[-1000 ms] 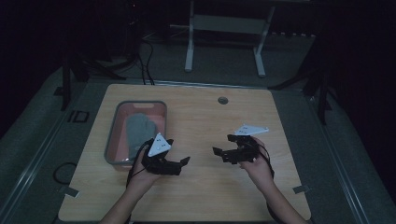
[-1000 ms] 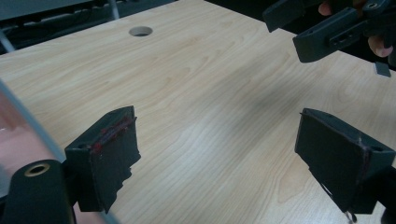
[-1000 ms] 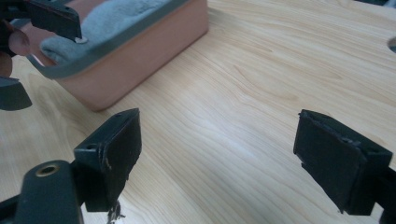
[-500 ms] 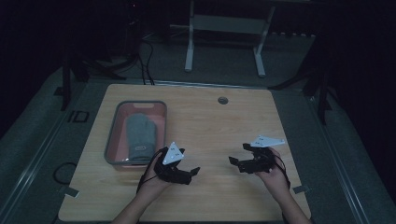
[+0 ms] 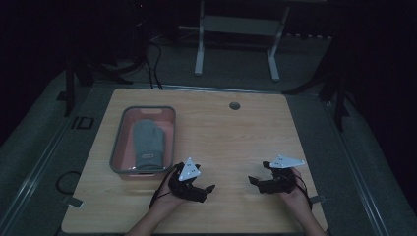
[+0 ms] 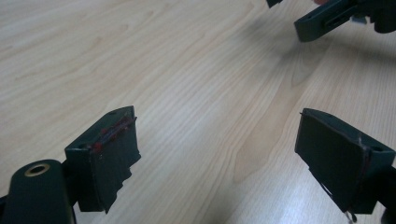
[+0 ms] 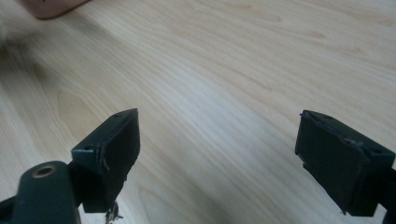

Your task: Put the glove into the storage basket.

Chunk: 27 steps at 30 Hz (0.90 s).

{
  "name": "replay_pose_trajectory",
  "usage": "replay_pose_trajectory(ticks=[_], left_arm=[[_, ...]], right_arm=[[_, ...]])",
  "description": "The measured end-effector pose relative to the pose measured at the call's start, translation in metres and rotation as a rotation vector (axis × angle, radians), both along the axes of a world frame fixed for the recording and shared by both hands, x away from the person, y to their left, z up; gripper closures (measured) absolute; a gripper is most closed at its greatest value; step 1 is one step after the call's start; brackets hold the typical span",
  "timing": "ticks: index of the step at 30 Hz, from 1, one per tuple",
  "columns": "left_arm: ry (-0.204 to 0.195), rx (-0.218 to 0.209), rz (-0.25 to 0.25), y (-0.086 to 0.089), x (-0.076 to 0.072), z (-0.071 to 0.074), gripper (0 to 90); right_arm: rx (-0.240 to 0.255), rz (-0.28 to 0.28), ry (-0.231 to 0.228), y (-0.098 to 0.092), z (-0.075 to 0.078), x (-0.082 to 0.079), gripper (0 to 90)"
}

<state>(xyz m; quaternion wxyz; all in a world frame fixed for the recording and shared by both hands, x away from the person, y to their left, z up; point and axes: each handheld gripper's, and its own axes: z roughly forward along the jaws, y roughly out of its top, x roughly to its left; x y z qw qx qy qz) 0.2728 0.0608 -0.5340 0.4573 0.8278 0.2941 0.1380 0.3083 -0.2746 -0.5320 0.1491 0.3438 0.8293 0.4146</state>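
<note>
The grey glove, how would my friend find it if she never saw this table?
Start at the wooden table and look to its left half, where a pink tray with a grey rim sits. The grey glove lies flat inside it, cuff toward the person. It is the one soft thing there; the left gripper and right gripper nearby are black and hard.

The floor mat (image 5: 81, 123) left of the table (image 5: 255, 128) bears the letters "ID" (faint in the dim light).

Left tongs (image 6: 217, 161) held wide apart, nothing between, over bare wooden bench (image 6: 187, 70). Right tongs (image 6: 327, 18) seen beyond, top right.
</note>
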Motion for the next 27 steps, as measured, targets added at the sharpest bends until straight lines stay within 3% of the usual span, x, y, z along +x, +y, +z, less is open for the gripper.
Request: replay_pose_trajectory(ticks=[10, 17, 23, 25, 27], left_arm=[[0.008, 0.029, 0.002, 0.001, -0.002, -0.012, 13.5], [0.005, 0.048, 0.001, 0.002, -0.004, -0.019, 13.4], [-0.014, 0.060, 0.001, 0.001, -0.006, -0.023, 13.4], [-0.013, 0.054, -0.001, 0.001, -0.006, -0.023, 13.4], [-0.012, 0.056, -0.003, 0.001, -0.006, -0.023, 13.4]], right_arm=[[-0.037, -0.031, -0.037, -0.023, -0.015, -0.013, 12.7], [-0.073, -0.090, -0.053, -0.047, -0.023, -0.021, 12.7], [-0.051, -0.130, -0.084, -0.063, -0.023, -0.028, 13.4], [-0.074, -0.143, -0.077, -0.067, -0.024, -0.027, 13.6], [-0.066, -0.152, -0.076, -0.070, -0.025, -0.027, 13.6]])
